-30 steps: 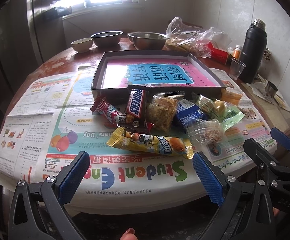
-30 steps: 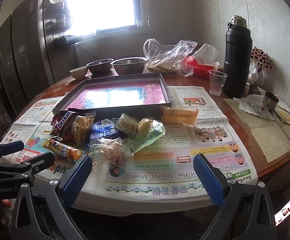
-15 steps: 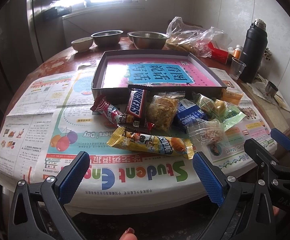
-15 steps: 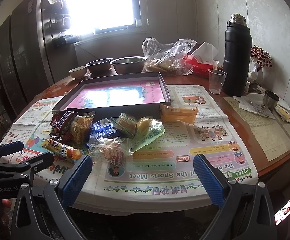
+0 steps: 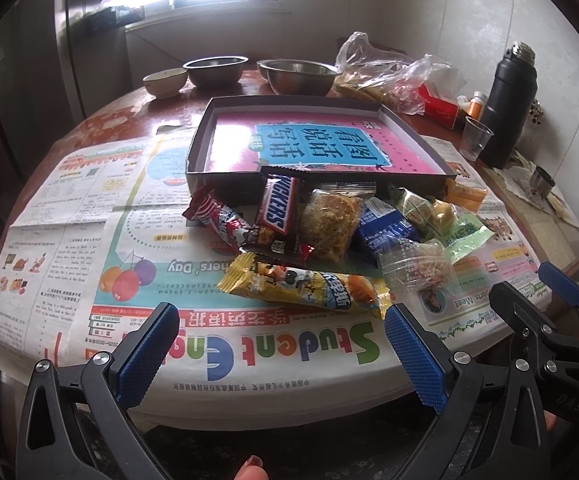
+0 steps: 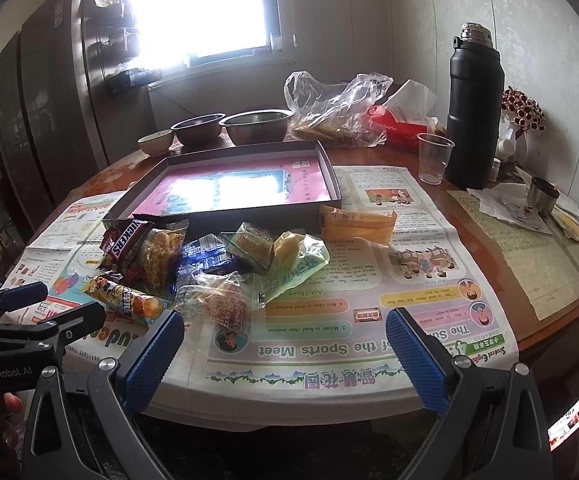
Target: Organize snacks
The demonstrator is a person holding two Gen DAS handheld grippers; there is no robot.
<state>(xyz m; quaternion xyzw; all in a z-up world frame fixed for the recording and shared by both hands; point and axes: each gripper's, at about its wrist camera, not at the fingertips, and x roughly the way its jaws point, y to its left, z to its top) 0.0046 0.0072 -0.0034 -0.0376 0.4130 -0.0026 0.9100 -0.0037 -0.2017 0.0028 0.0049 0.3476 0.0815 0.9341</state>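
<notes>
Left wrist view: left claw wide open, holding nothing, hovering at table edge w/ long yellow foil snack bar just ahead, dark shallow cardboard tray beyond; right claw likewise agape, empty, prob. pre-pick.

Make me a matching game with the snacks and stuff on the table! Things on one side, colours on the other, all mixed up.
Things:
1. Snickers bar
2. long snack packet nearest the left gripper
3. thermos flask
4. snack packet beside the box's right corner

Colours:
A. black
B. orange
C. brown
D. yellow

Pairs: 1-C, 2-D, 3-A, 4-B
</notes>
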